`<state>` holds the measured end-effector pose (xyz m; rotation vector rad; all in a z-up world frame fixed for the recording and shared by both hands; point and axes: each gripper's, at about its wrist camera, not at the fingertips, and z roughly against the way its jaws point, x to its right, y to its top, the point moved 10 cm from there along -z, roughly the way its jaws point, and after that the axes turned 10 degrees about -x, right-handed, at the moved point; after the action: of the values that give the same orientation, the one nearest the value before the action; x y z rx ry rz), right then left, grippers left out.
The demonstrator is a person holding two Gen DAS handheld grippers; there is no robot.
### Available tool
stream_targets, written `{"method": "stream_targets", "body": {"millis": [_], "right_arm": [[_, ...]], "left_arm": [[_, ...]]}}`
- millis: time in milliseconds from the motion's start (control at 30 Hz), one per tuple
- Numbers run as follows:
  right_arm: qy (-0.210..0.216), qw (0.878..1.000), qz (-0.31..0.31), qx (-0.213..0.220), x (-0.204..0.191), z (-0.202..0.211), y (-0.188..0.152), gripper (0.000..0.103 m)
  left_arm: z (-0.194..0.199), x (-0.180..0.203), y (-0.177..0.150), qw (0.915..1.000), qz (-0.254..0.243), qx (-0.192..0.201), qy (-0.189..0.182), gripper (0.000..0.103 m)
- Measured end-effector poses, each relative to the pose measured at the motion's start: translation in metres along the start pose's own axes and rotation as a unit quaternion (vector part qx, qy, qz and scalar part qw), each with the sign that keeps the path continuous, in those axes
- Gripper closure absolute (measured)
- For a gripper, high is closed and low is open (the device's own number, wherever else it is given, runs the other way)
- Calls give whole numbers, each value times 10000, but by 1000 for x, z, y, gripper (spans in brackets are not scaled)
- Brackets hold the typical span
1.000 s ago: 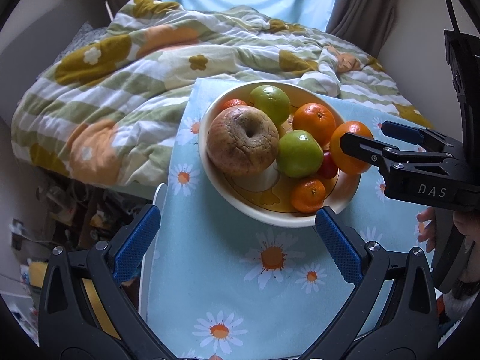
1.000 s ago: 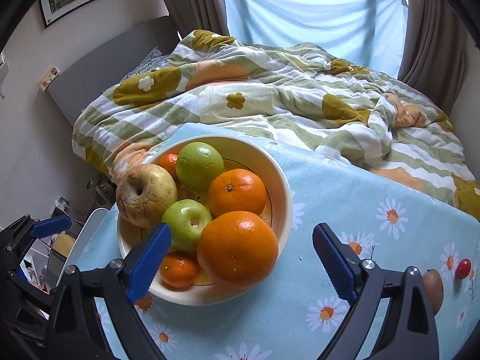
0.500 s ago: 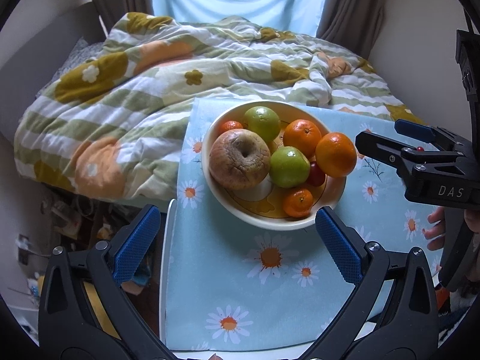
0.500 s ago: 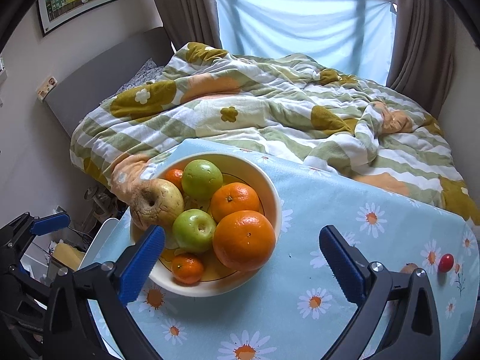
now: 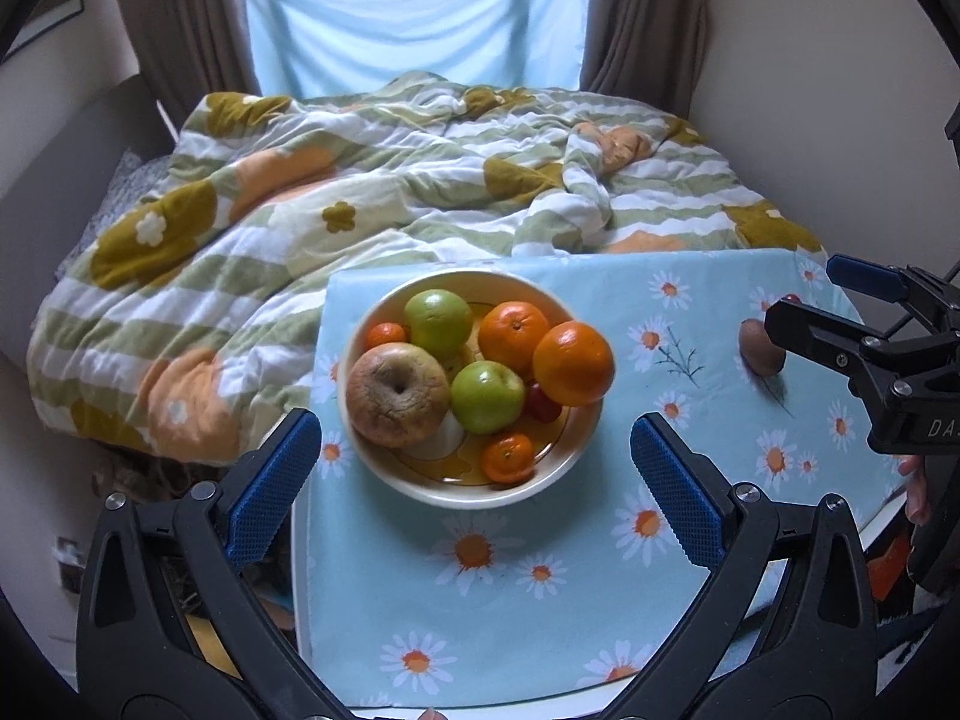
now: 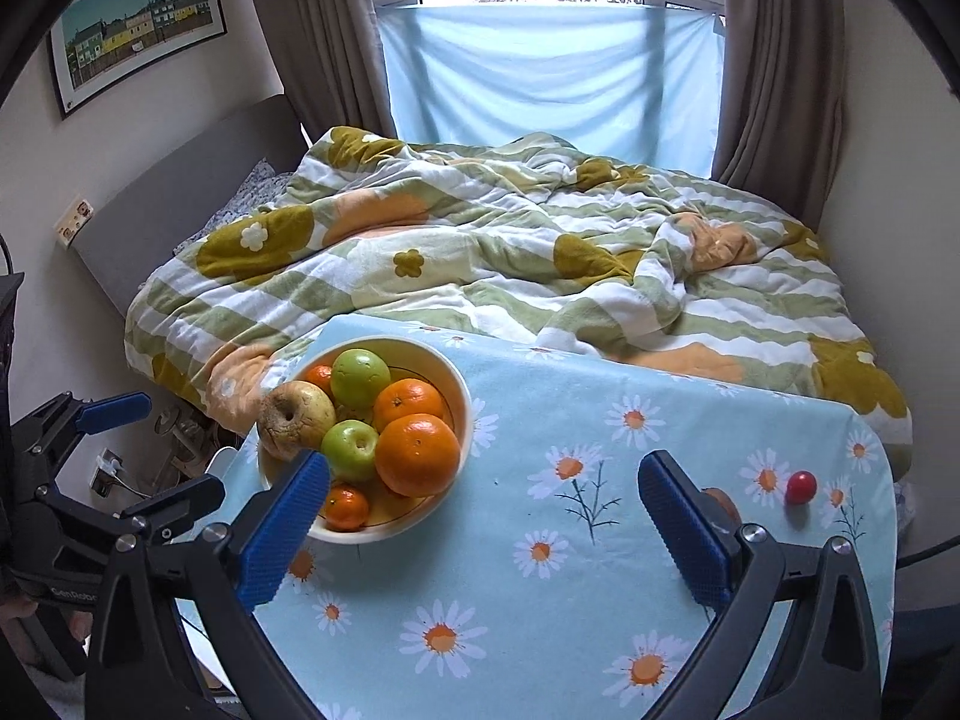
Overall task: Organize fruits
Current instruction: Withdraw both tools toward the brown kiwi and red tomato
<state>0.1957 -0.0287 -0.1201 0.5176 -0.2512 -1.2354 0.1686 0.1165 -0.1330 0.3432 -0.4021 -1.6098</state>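
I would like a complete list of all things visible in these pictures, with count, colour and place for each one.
bowl: 1, cream, on the table's left part
oranges: 2 large, orange, right side of bowl
mandarins: 2 small, orange, front and back of bowl
green apples: 2, green, middle of bowl
wrinkled apple: 1, brownish, left of bowl
tablecloth: 1, light blue with daisies, over the table
small red fruit: 1, red, on the cloth at right
brown fruit: 1, brown, on the cloth at right
blanket: 1, green, white and mustard, on the bed
picture: 1, framed, on the left wall
left gripper: open, empty
right gripper: open, empty
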Motion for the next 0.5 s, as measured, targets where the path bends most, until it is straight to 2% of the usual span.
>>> {"method": "stream_targets", "body": {"millis": [233, 500], "right_arm": [[-10, 10000, -6, -17, 62, 23, -17, 0], [-82, 9998, 32, -174, 143, 28, -34, 0]], "left_arm": [[2, 66, 15, 10000, 14, 93, 32, 0], [-27, 145, 26, 9999, 94, -39, -43, 0]]}}
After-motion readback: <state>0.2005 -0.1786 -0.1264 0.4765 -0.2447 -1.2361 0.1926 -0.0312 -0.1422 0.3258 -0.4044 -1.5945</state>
